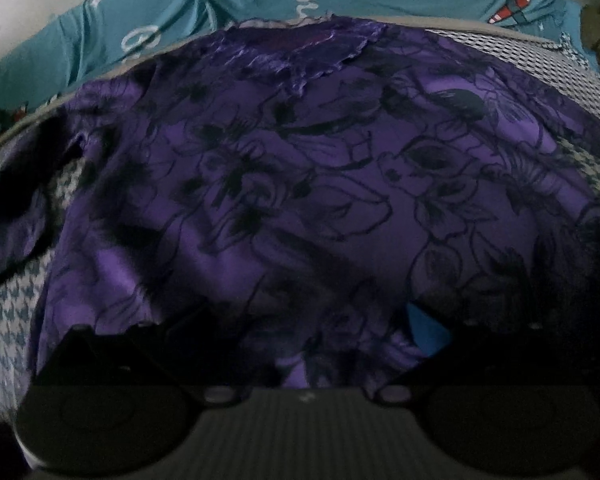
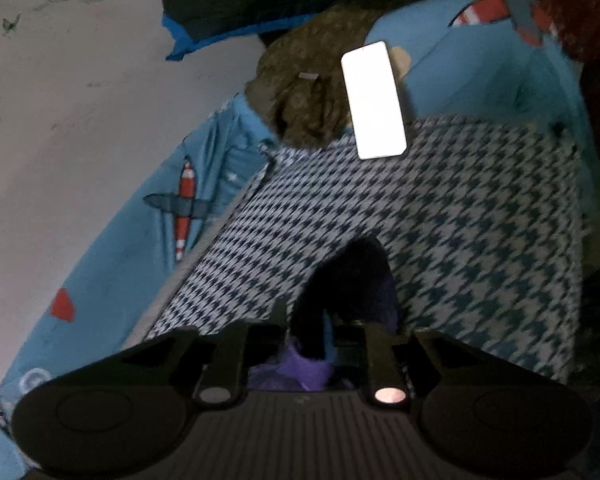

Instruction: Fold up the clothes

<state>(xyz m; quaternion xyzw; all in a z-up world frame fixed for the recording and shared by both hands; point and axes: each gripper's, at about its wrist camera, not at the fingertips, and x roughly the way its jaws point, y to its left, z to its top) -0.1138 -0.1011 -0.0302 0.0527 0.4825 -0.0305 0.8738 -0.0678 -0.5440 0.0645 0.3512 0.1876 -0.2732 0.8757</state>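
Purple garment point(image 1: 300, 200) — spread over the houndstooth cloth point(image 2: 460, 220) on the bed sheet point(image 1: 100, 44). Left hand-held gripper point(image 1: 300, 344): jaws buried in fabric, state unclear. Right hand-held gripper point(image 2: 328, 320) — narrow gap, purple fabric between the fingers point(image 2: 374, 344); grip cannot be told.

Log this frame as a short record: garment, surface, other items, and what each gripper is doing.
garment: purple floral garment, spread flat
surface: houndstooth cloth over blue airplane-print sheet
other items: glowing phone, olive crumpled cloth
left gripper: over the garment's near edge; too dark to tell its state
right gripper: purple fabric between its fingers; grip unclear
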